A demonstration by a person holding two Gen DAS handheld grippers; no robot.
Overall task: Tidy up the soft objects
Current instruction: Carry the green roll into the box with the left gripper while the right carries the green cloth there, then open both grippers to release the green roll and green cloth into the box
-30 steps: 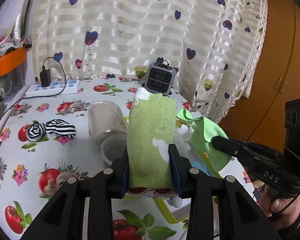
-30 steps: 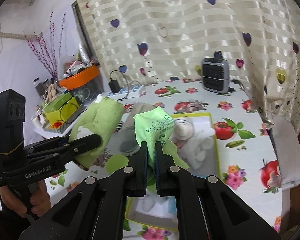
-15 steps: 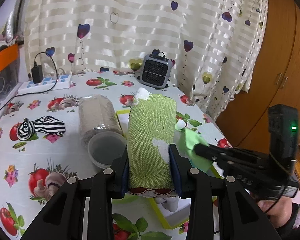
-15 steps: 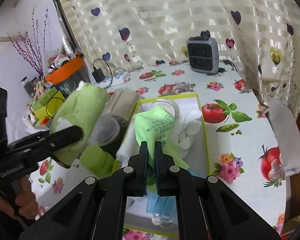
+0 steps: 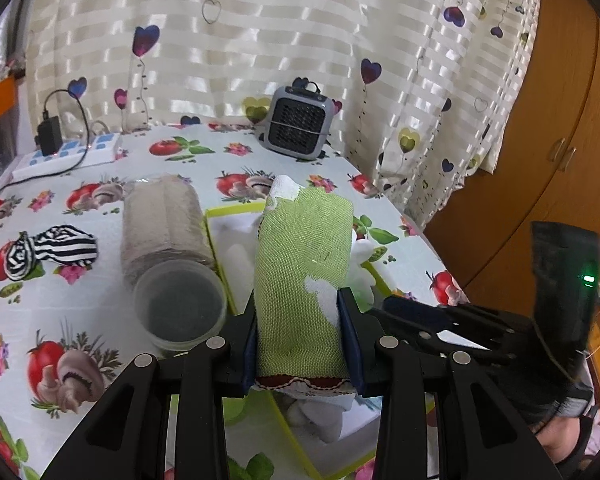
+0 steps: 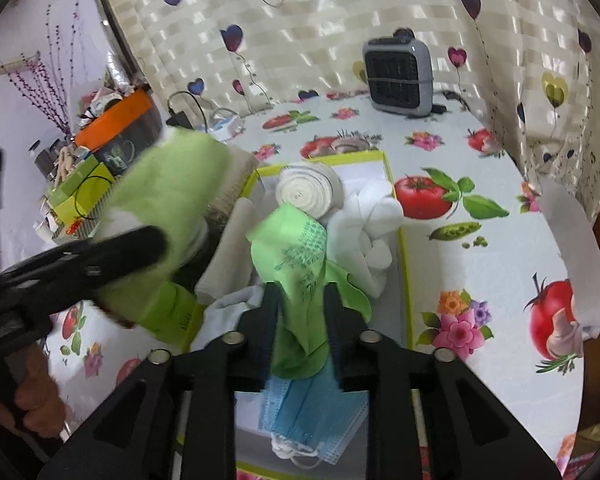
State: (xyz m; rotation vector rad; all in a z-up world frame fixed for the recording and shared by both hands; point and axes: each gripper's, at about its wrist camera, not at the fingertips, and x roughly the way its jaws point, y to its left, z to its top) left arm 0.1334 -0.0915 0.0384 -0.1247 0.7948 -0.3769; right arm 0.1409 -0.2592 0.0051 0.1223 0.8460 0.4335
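Observation:
My left gripper (image 5: 300, 304) is shut on a rolled green woven towel (image 5: 303, 276), held above the yellow-rimmed box (image 5: 228, 211). It also shows in the right wrist view (image 6: 172, 208). My right gripper (image 6: 298, 292) is over the same box (image 6: 404, 264); its jaws have parted and a light green printed cloth (image 6: 300, 256) still sits between them. In the box lie a rolled cream bandage (image 6: 304, 192), white cloths (image 6: 372, 220) and a blue face mask (image 6: 312, 416).
A beige towel in a clear jar (image 5: 168, 248) lies left of the box. A striped black-and-white cloth (image 5: 48, 248) lies further left. A small grey heater (image 5: 300, 124) stands at the back by the curtain, and a power strip (image 5: 68, 152) lies at the back left.
Both grippers have moved in over the box. The right gripper has lowered the green cloth into it and its jaws have opened from pinching the cloth.

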